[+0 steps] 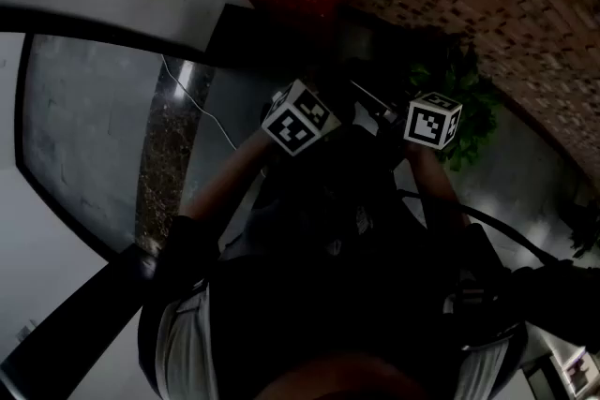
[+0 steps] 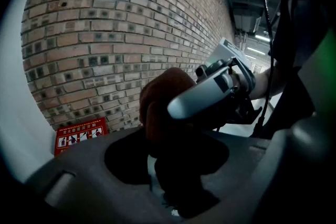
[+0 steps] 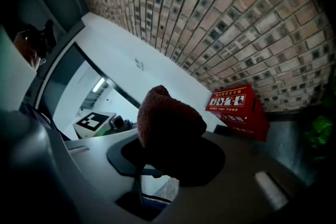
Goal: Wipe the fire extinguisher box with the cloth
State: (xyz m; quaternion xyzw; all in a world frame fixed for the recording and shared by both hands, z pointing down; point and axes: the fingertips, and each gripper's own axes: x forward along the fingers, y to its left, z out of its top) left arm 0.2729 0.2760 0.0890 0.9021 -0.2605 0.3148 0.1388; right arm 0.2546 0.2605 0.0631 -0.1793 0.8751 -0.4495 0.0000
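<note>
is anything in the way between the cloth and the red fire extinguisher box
Nothing visible does. The cloth, bunched in the right gripper, is apart from the fire extinguisher box at the brick wall, with open space between.

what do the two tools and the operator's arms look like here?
Grey moulded bodies on left tool and right tool, each with a white cube bearing black square markers. Black cable runs off the right tool. Sleeves dark, short.

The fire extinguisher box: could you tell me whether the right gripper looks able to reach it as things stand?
Probably yes: the right gripper, gripping the cloth, has the fire extinguisher box in view with nothing between, though some way off.
</note>
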